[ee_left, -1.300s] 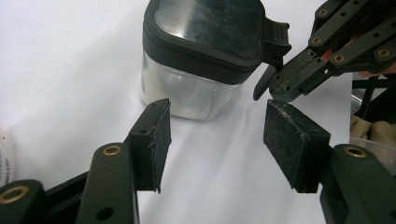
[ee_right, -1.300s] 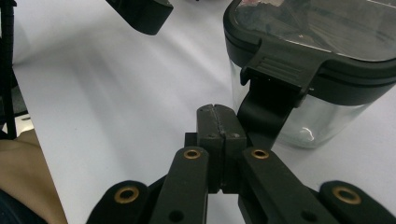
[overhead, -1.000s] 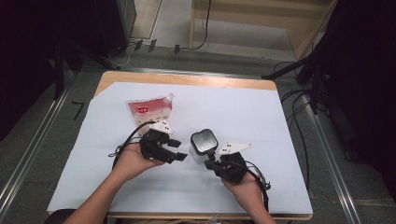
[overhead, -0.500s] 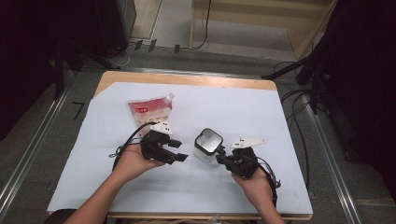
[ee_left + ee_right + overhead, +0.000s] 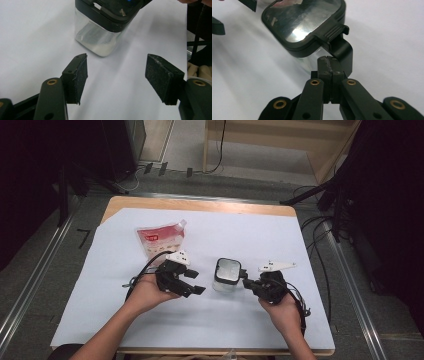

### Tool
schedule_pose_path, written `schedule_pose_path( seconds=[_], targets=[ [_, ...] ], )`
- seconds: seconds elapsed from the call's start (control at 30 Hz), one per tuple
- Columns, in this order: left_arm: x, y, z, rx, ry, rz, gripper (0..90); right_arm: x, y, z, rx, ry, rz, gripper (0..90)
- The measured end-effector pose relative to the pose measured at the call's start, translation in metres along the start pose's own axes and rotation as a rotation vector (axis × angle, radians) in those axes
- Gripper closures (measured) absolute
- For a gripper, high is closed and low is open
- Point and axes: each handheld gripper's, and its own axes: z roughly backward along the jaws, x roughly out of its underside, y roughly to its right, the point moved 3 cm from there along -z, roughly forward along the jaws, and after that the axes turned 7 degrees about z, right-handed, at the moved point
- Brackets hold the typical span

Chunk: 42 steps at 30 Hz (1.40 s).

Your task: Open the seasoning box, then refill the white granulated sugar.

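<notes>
in right gripper view, right tongs (image 5: 329,61) shut under container (image 5: 304,22) latch.

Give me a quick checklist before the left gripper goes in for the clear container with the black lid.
1. Left gripper jaws apart, having just been opening, nothing between them: ok.
2. Container upright on the white table cover: ok.
3. Lid seated on the container: ok, as far as the right gripper view shows.
4. Right gripper shut, its tips at the lid's black side latch; whether it pinches the latch or only touches it: cannot tell.
5. Path from left gripper to container free of other things: ok.
6. Red and white pouch lies apart, beyond the left gripper, out of the way: ok.
</notes>
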Motion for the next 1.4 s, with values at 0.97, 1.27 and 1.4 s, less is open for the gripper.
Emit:
schedule_pose_path(
  seconds=[0.97,1.27,1.4],
  targets=[
    [-0.041,-0.013,-0.052,0.060,-0.020,-0.023,14.2,-0.018,0.046,-0.012,0.053,0.002,-0.037,90.0],
    [-0.043,-0.011,-0.067,0.042,-0.013,-0.062,15.1,-0.016,0.045,-0.015,0.070,0.000,-0.036,90.0],
    [-0.044,-0.010,-0.068,0.036,-0.012,-0.066,14.5,-0.015,0.045,-0.016,0.073,-0.008,-0.052,90.0]
  ],
)
